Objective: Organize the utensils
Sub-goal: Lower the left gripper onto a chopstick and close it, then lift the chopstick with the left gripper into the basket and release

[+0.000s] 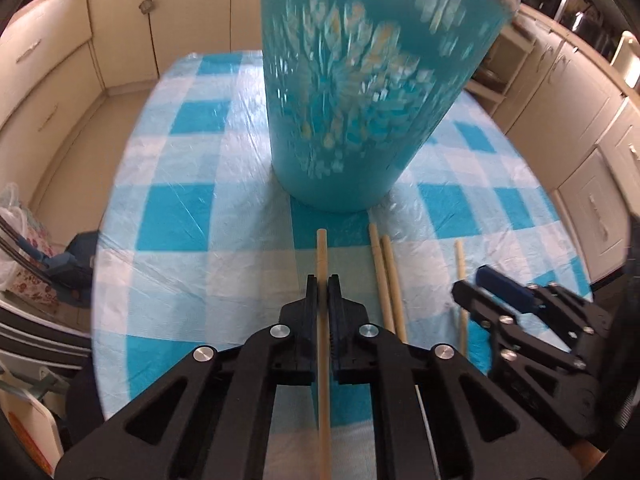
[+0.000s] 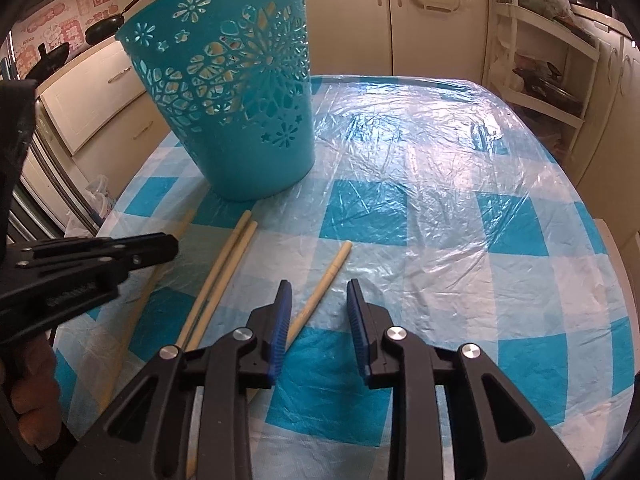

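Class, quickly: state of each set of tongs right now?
Left tongs: closed on a chopstick.
Right tongs: open, holding nothing.

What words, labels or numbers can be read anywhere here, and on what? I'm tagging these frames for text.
None can be read.
Wall decals behind the pans, far left of the right wrist view: pink and white with characters, too small and blurred to read.
Teal basket: cut-out flowers and stars only, no text.
Chopsticks, such as the one held in the left claw, and the open right claw: no markings visible.
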Available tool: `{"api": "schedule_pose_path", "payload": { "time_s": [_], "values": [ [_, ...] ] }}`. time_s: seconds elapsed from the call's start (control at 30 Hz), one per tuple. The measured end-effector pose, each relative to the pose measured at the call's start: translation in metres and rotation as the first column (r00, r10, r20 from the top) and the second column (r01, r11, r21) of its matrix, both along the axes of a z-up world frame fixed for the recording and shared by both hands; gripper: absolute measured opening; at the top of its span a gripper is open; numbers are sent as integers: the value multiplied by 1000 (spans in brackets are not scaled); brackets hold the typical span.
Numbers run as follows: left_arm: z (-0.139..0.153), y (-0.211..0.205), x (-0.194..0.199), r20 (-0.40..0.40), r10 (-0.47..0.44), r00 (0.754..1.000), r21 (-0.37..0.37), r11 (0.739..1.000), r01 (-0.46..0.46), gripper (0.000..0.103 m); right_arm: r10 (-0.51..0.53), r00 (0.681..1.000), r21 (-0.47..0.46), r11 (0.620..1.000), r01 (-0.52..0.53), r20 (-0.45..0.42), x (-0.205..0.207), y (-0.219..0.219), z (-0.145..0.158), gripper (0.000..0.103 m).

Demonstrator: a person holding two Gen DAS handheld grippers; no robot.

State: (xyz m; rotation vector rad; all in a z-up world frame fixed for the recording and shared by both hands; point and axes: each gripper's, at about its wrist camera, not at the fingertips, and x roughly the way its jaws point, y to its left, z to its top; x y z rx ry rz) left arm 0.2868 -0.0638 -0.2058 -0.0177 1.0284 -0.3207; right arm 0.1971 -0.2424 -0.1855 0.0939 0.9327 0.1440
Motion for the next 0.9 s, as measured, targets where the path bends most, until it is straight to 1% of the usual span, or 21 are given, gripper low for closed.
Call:
{"api": "schedule_pose_path", "payload": {
  "time_s": [0.17,0.2,0.27,0.37,0.5,0.57,0.6,0.67,0.7,0.73,0.8,0.87,0.9],
  "values": [
    [66,23,-16,125,-3,992,-123,992,18,5,-1,1000,0,1000,1,2,0,0,0,29],
    [86,28,-20,166,3,986,-152,988,23,5,0,1000,-1,1000,0,2,-1,0,0,30],
    [111,32,-19,215,13,977,-192,981,29,5,4,1000,-3,1000,-4,3,-1,1,0,31],
    [151,34,-17,311,43,950,-243,969,35,5,8,1000,-9,1000,-8,5,-1,3,-1,32],
    [190,24,-1,441,110,890,-272,962,16,5,10,1000,-11,1000,-10,5,-1,4,-1,33],
    [207,19,10,504,161,849,-290,957,-9,5,11,1000,-11,1000,-11,6,-2,5,-1,34],
    [214,19,15,525,180,832,-301,953,-17,5,10,1000,-9,1000,-10,6,-1,4,-1,34],
    [226,14,23,584,226,779,-305,951,-47,5,10,1000,-7,1000,-10,6,-1,4,-1,34],
    [232,11,29,615,248,748,-301,951,-67,5,10,1000,-6,1000,-10,6,-1,5,-1,34],
    [233,8,35,628,261,733,-300,950,-82,5,11,1000,-5,1000,-11,6,-1,4,-1,34],
    [230,0,51,644,283,711,-286,951,-120,5,13,1000,-8,1000,-13,6,-1,5,-1,36],
    [217,-7,67,640,300,708,-271,950,-157,5,17,1000,-13,1000,-17,6,-1,6,-1,36],
    [210,-8,72,634,306,711,-268,948,-169,5,18,1000,-15,1000,-18,6,-1,7,-1,37]
  ]
}}
